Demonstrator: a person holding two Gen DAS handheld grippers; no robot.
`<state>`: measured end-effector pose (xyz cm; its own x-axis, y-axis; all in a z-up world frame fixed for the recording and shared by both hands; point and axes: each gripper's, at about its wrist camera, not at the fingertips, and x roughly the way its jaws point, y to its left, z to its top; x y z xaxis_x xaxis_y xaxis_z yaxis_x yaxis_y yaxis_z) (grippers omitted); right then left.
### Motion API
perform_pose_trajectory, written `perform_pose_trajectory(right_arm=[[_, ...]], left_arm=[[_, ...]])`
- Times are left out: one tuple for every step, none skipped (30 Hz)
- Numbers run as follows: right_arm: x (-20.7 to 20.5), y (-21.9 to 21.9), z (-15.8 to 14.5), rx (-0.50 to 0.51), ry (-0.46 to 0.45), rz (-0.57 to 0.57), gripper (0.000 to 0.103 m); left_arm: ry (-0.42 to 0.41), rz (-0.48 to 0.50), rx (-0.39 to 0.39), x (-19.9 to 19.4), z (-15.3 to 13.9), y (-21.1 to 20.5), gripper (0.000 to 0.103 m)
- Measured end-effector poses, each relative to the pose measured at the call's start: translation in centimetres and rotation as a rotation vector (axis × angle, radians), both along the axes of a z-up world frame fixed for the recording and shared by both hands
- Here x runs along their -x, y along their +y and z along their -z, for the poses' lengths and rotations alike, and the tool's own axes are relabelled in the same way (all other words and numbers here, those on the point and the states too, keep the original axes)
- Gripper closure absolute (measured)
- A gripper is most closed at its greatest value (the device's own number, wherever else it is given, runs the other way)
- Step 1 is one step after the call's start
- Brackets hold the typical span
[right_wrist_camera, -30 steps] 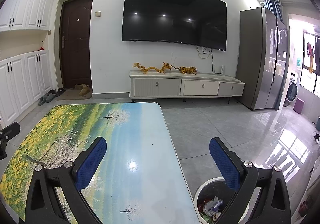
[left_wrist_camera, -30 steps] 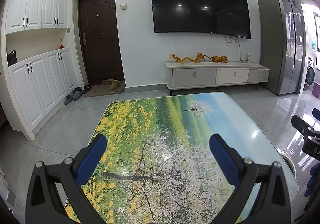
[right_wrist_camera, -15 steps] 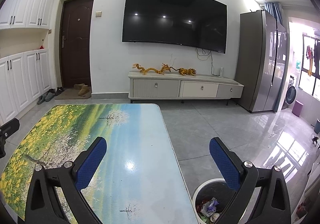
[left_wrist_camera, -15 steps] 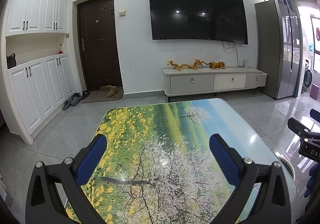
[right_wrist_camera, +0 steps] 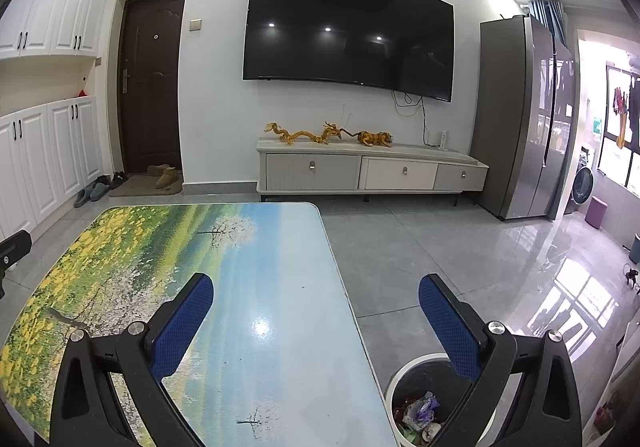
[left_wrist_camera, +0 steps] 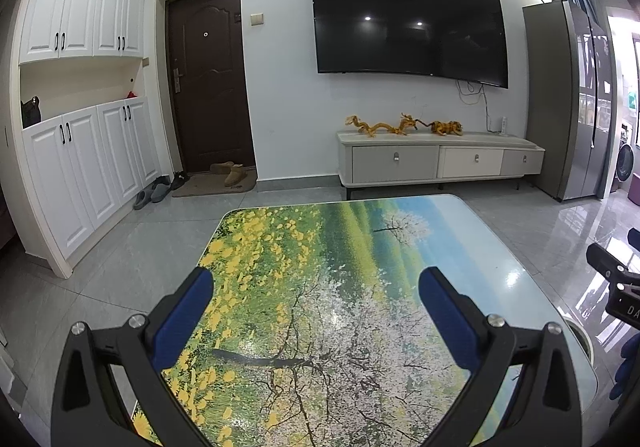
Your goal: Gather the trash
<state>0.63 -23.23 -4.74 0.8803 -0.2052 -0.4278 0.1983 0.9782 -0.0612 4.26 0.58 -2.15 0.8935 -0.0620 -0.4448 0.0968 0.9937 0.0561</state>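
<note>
Hovering left gripper (left_wrist_camera: pixel 316 287) and right gripper (right_wrist_camera: pixel 316 289) over table (right_wrist_camera: pixel 280 327), both spread wide, gripping nothing. Showing no trash on surface. Sitting on floor off right edge: bin (right_wrist_camera: pixel 404 379), trash (right_wrist_camera: pixel 418 409) inside. Seeming nearly finished.

Only partial white lettering "DA", cut off by the frame edge, legible on the black body of the right gripper (left_wrist_camera: pixel 624 309) at the far right of the left wrist view; nothing else readable anywhere.
</note>
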Motion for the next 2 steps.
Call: perform_pose_trajectory(right_arm=[[0.02,-0.04,-0.03,0.001,0.000,0.001,0.000],[0.05,-0.06,-0.05,0.002,0.000,0.002,0.000]], left_arm=[[0.002,0.001,0.000,-0.04,0.03,-0.04,0.000],[0.004,0.001,0.001,-0.14,0.03,0.07,0.000]])
